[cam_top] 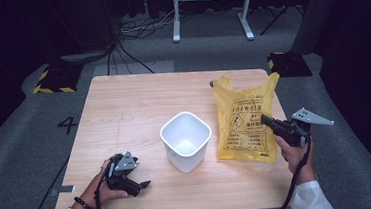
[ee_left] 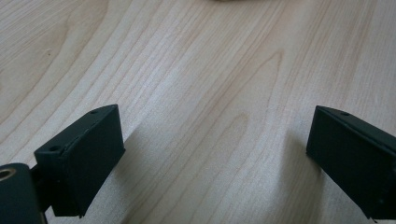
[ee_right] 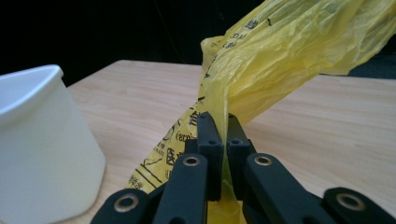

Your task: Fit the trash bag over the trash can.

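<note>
The yellow bag's [ee_right: 261, 70] print is too small to read, its top cut off.

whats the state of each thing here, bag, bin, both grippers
yellow bag: flat on the table for the most part, one edge pinched and lifted by the right gripper
white bin: upright, open at the top, nothing inside, beside the bag
right gripper: shut on the bag's plastic
left gripper: open, holding nothing, low over the bare wood
table: light wood, carries the bin and bag
</note>
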